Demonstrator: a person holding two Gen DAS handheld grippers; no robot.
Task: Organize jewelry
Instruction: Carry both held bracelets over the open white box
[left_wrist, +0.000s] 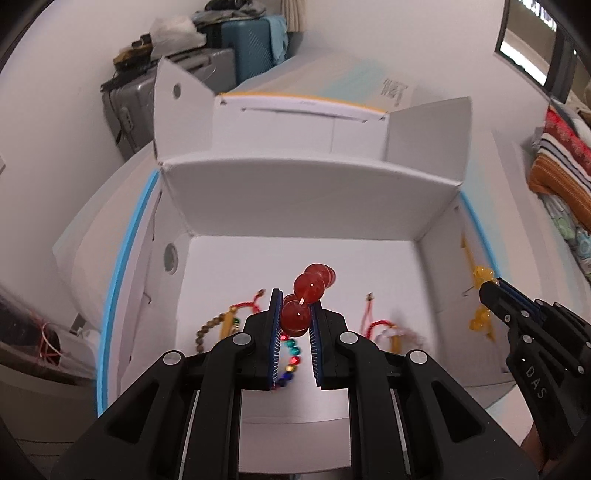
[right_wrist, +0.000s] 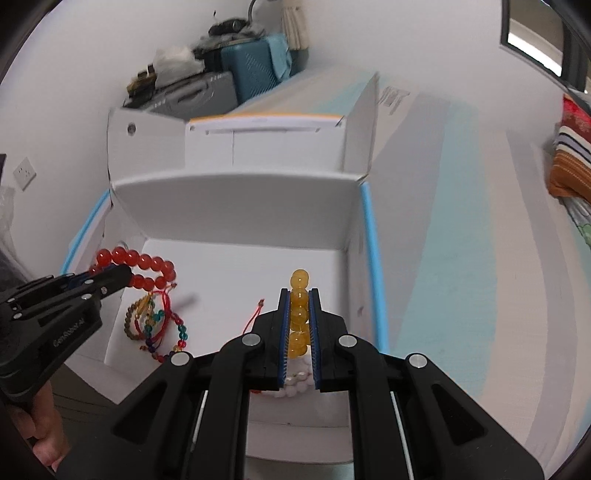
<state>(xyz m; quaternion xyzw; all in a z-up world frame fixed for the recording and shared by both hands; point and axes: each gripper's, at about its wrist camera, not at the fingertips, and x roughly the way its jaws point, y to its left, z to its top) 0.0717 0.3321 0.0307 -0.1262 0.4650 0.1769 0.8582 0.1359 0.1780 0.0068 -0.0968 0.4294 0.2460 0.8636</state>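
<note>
Two bracelets held over my white cardboard box (left_wrist: 295, 192).
My left tongs (left_wrist: 293, 314) clench the red bead bracelet (left_wrist: 308, 286); my right tongs (right_wrist: 299, 317) clench the yellow bead bracelet (right_wrist: 298, 314).

Two grippers are in view, the left gripper (left_wrist: 293, 306) and the right gripper (right_wrist: 299, 310). One open white box (right_wrist: 236, 206) holds the jewelry. One red bead bracelet (right_wrist: 142, 267) and one yellow bead bracelet (right_wrist: 298, 314) show, plus several smaller bracelets, too tangled to count.

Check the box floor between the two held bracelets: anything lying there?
Right wrist view: between red bracelet and yellow bracelet, bare white box floor; tangled bracelets lie nearer.
</note>
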